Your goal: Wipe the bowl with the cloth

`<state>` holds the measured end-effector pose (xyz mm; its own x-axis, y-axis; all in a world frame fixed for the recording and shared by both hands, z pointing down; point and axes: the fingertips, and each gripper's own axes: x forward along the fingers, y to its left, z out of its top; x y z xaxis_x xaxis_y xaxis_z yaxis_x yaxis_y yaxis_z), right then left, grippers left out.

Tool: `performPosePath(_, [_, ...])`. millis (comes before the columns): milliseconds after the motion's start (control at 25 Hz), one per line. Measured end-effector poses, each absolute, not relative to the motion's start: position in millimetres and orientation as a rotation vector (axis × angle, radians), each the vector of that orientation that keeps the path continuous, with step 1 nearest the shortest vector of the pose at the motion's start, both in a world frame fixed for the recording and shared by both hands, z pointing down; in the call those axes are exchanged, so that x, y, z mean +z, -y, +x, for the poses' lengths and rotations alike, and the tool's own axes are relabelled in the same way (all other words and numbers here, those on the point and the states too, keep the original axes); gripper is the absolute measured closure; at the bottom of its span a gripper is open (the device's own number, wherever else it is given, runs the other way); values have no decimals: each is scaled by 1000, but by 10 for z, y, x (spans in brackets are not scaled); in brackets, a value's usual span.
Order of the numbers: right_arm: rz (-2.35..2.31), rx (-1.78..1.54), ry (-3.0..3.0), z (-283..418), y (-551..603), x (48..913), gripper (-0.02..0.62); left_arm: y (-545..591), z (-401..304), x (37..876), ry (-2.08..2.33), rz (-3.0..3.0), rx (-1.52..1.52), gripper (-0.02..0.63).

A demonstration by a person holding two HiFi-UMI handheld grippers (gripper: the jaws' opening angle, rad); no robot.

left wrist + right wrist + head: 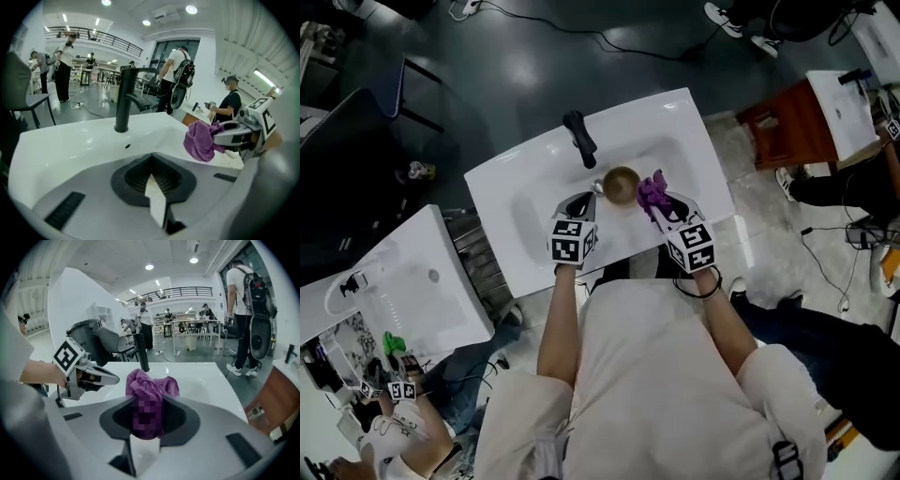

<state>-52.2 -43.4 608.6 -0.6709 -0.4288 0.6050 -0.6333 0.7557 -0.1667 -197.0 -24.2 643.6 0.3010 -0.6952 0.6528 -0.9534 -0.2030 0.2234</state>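
The bowl (621, 185), round and brownish-gold, sits in the basin of a white sink (511, 183), just in front of the black faucet (579, 139). The purple cloth (652, 191) hangs bunched at the bowl's right rim. From the head view I cannot tell whether it touches the bowl or only hovers beside it.

The right gripper (661, 204) holds that cloth. In the right gripper view its jaws are clamped on the crumpled fabric, which bulges out ahead of them toward the faucet. The left gripper (583, 201) sits at the bowl's left side with its tip close to the rim; whether it makes contact is not clear. Its jaws are pressed together and grip nothing. In the left gripper view the cloth and the other gripper show off to the right, with the faucet straight ahead.

Both grippers slant down toward the basin. The person's forearms (558, 319) reach over the sink's front edge behind them.

A second white sink (403, 281) stands well apart at the left. A reddish-brown cabinet (787, 122) stands at the upper right, beyond the first sink's corner
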Motion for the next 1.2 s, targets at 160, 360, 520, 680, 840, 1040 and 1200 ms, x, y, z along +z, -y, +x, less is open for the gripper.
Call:
performPosePath(160, [760, 475, 2388, -570, 498, 6133, 492, 338, -1907, 6748, 1390, 1946, 592, 600])
performPosePath(360, [723, 474, 2364, -506, 524, 6199, 491, 453, -1903, 7117, 1350, 1823, 509, 580])
performPosePath(520, [707, 493, 2341, -388, 548, 6236, 491, 547, -1878, 7340, 1311, 1731, 446, 561])
performPosePath(680, [698, 507, 2332, -321, 562, 6266, 491, 627, -1906, 7553, 1303, 1621, 325, 530])
performPosePath(840, [681, 513, 2320, -247, 491, 6254, 491, 601, -1889, 7694, 1289, 1538, 234, 505])
performPosePath(1040, [688, 508, 2326, -172, 567, 6243, 491, 611, -1797, 7792, 1229, 1529, 233, 500])
performPosePath(1200, [670, 526, 2316, -167, 552, 6269, 491, 583, -1737, 7890, 1209, 1521, 273, 511])
